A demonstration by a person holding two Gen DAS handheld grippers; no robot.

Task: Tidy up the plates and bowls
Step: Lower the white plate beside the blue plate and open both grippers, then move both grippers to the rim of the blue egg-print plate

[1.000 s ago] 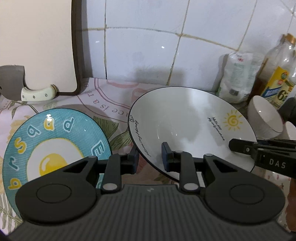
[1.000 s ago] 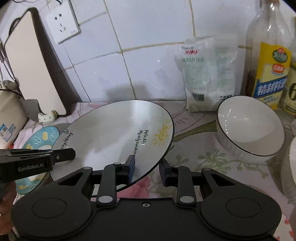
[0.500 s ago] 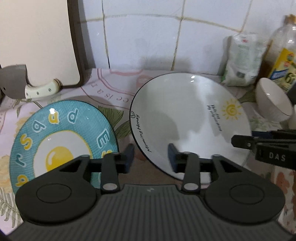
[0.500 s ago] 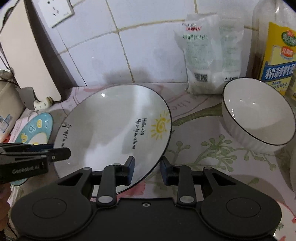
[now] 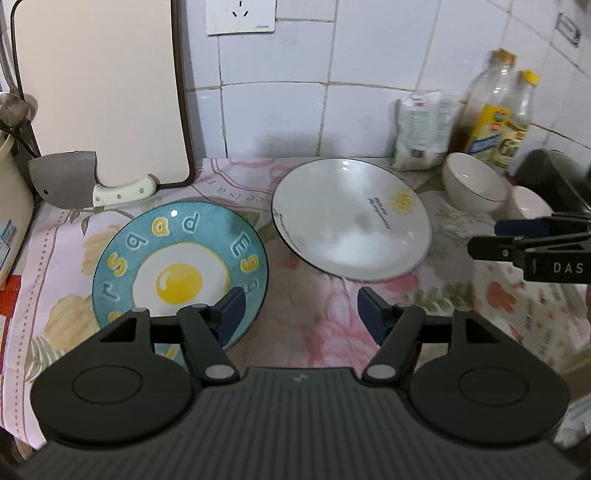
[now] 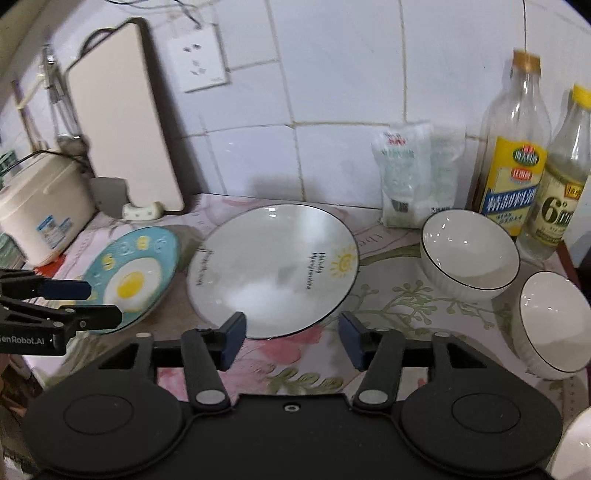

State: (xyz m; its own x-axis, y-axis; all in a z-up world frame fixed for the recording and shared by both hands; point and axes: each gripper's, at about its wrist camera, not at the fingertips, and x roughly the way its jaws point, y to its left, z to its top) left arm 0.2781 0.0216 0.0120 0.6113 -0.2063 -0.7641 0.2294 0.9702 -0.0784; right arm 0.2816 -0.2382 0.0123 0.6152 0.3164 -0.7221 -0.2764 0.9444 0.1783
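While both grippers (image 5: pixel 301 308) (image 6: pixel 291 334) spread wide and empty, second white bowl (image 6: pixel 552 325) only in right view.

White tiled wall (image 5: pixel 369 110), wall socket (image 5: pixel 240 16), floral countertop cloth (image 5: pixel 325 321)

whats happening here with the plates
A person is sorting dishes on a kitchen counter with two handheld grippers. Both the left gripper and right gripper have just been opening their jaws, with nothing between them. The white sun plate lies on the cloth beside the blue egg plate; two white bowls wait at the right.
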